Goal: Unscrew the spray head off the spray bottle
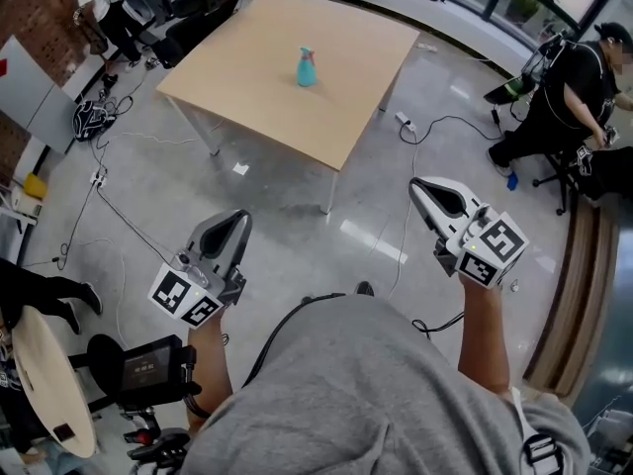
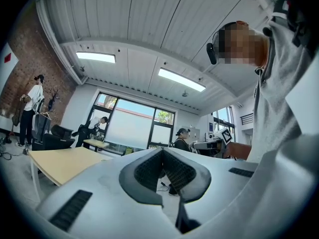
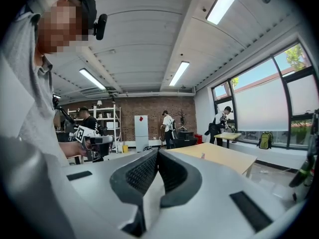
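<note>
The left gripper (image 1: 237, 224) and right gripper (image 1: 423, 190), 2 empty tools, have jaws pressed together, hovering over the floor. Well ahead, between them, the spray bottle (image 1: 307, 68) stands upright on the table (image 1: 297, 127), seemingly slightly nearer the left.

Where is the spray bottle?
In the head view, the spray bottle stands near the middle of the wooden table, at the picture's top, far beyond the left gripper and right gripper.
</note>
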Motion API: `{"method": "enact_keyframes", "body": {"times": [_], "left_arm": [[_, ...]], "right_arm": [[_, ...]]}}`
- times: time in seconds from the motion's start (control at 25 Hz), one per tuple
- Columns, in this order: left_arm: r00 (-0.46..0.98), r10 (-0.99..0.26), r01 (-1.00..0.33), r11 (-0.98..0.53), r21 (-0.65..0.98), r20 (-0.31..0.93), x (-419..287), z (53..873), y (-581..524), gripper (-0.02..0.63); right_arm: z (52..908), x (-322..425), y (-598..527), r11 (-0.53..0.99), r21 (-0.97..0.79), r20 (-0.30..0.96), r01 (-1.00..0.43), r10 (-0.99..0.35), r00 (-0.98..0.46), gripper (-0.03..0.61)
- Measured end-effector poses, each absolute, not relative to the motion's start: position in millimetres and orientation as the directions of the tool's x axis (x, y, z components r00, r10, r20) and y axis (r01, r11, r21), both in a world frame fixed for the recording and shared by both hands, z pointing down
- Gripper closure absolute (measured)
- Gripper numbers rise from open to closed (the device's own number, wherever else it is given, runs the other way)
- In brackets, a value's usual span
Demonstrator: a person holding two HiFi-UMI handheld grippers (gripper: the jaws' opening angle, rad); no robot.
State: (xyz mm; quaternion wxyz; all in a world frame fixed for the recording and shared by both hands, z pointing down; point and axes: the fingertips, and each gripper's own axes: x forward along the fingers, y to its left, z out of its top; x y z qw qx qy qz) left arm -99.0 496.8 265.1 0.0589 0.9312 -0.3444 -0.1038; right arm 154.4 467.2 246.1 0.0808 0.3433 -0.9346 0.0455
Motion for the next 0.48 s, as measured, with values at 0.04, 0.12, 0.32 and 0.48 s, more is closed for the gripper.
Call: {"method": "enact_keyframes", "body": {"times": [0.04,0.12,0.32,0.48], "left_arm": [[0.744,-0.650,-0.626,-0.759,0.179,-0.154,-101.9,266.3,496.7,0.609],[0.748,-0.645,-0.621,-0.763,0.178,-0.157,-104.7,269.1,497.8,0.609],[0.756,-0.635,-0.608,-0.772,0.186,-0.160,-103.7,273.8,501.8,0.609],[0.761,-0.631,-0.602,-0.774,0.195,-0.154,-104.1,273.9,497.4,0.609]], "right_arm": [[247.8,150.9,468.4,0.758,-0.029,0.181,-0.651,-0.637,-0.750,0.574],[251.2,147.6,472.8,0.755,-0.030,0.180,-0.655,-0.640,-0.747,0.574],[254.0,147.9,483.0,0.748,-0.031,0.184,-0.663,-0.647,-0.740,0.574],[254.0,148.9,480.5,0.739,-0.040,0.195,-0.673,-0.654,-0.731,0.574]]}}
